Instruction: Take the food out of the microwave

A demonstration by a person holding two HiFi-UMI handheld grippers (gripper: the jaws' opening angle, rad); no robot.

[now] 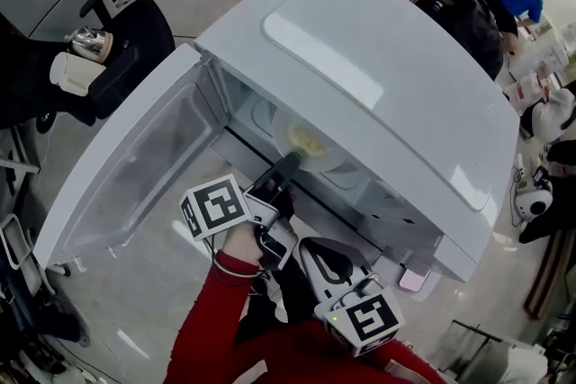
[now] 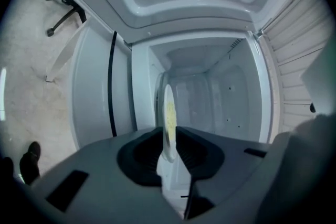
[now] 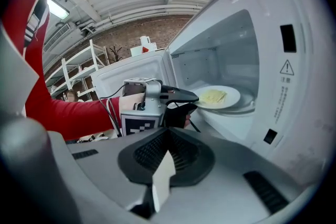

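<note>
Currently the left tool (image 1: 286, 165) is clamped on the near rim of the plate (image 3: 218, 97), which lies inside the open microwave (image 1: 378, 58) and carries pale yellow food (image 3: 212, 96). The right tool (image 3: 167, 162) is outside the cavity, jaws together and empty.

Microwave (image 1: 378, 76) door (image 1: 135, 166) stood wide open at 9 o'clock, so the cavity mouth was unblocked. Left gripper (image 1: 288, 162), clamped on plate (image 3: 218, 97) rim, filled the mouth's middle. Free room lay at 12 o'clock above plate, under cavity roof. Right gripper (image 3: 168, 134) sat outside at 5 o'clock, jaws together.
</note>
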